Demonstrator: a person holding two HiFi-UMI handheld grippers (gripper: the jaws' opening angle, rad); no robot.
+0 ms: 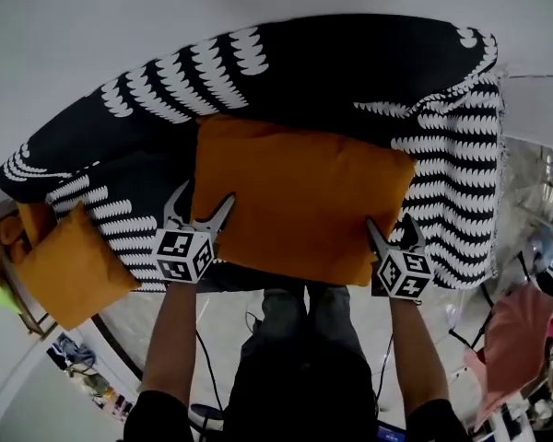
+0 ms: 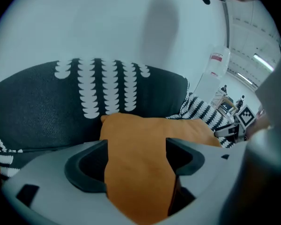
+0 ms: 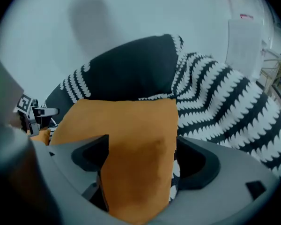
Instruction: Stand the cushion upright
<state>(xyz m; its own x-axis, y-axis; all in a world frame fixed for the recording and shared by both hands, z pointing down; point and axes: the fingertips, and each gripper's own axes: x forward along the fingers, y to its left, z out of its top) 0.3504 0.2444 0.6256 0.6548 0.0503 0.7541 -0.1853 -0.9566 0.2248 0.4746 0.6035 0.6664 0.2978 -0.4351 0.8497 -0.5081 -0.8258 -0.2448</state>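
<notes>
**A:** Cushion on the big black-and-white sofa: orange, lying flat on the seat, far edge at the backrest.

**B:** I'd take both near corners deep and evenly, then tip it back against that backrest.

**A:** And the left tool gapes wide, one corner between its jaws, unpinched. Same for the right tool, spread wide and straddling the other corner.

You are in a living-room setting. A black-and-white patterned sofa stands against a plain white wall. An orange cushion lies on the sofa and a second cushion sits off its left end. Pink cloth lies right of the sofa, and cables trail over the pale floor before it.
</notes>
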